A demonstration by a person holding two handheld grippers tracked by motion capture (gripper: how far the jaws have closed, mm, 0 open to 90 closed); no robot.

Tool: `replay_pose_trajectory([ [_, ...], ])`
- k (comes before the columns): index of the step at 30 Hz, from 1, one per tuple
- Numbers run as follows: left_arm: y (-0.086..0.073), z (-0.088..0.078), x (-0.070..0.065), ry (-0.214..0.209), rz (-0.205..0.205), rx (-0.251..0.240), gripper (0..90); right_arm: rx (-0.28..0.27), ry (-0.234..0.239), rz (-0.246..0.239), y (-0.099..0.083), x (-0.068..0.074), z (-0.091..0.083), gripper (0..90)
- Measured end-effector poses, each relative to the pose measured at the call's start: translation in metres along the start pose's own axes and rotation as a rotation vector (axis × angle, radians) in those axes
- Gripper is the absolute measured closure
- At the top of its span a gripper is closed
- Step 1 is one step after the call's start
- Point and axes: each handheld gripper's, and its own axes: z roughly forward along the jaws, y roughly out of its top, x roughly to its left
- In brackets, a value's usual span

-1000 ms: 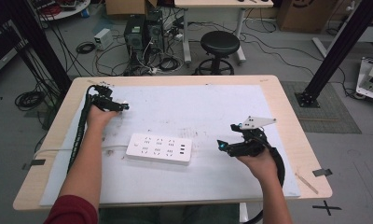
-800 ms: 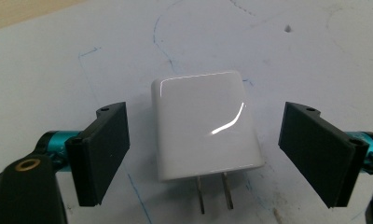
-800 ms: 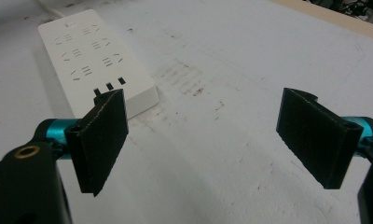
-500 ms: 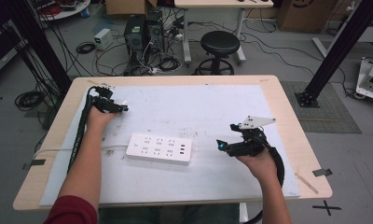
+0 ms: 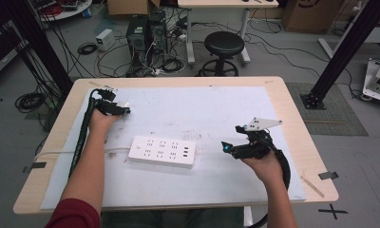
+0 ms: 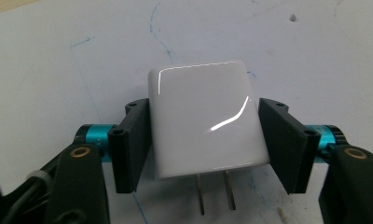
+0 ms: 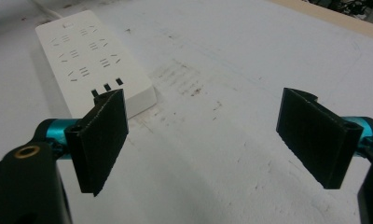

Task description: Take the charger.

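Left gripper: two black jaws closed against the two flat sides of one glossy white plug adapter, held firmly. Two metal prongs stick out of the adapter's near end, toward the camera, bare. From the high view the left gripper sits beyond the power strip and off past its left end, near the table's far left corner, adapter just visible as a white bit at the tips.

Right gripper: jaws wide apart, nothing between them, just white table surface in the gap. In the high view the right gripper is just off the power strip's right end, level with it, tips pointing at it, not touching. One grey three-cornered plate on top of it.

One power strip, white, flat, lying lengthwise near the middle of the table. Right gripper view shows its face: three rows of socket slots plus three small dark rectangular ports near the end closest to the gripper. One white cord leaves the strip's left end and runs toward the table's left edge.

Two hands: left hand behind the left gripper, red sleeve at the forearm; right hand behind the right gripper. One black cable trails from the left gripper along the left forearm. White sheet under the strip, smudged and pen-marked.
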Motion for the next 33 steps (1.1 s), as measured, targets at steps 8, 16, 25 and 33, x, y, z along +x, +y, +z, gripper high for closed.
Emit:
replay_pose_trajectory([
  [8,-0.001,-0.002,-0.001,0.005,0.039,-0.003,42.5,0.001,-0.003,0.002,0.000,-0.001,-0.001,17.1],
  [16,0.005,-0.025,-0.009,0.005,0.132,-0.034,42.5,0.000,0.003,0.001,0.000,-0.001,-0.001,17.1],
  [25,0.000,-0.086,-0.027,-0.033,0.153,-0.119,42.5,-0.019,0.015,-0.024,0.006,0.001,-0.008,17.1],
  [33,-0.007,-0.129,-0.048,-0.094,0.194,-0.196,42.5,-0.016,0.031,-0.041,0.012,0.004,-0.010,17.1],
])
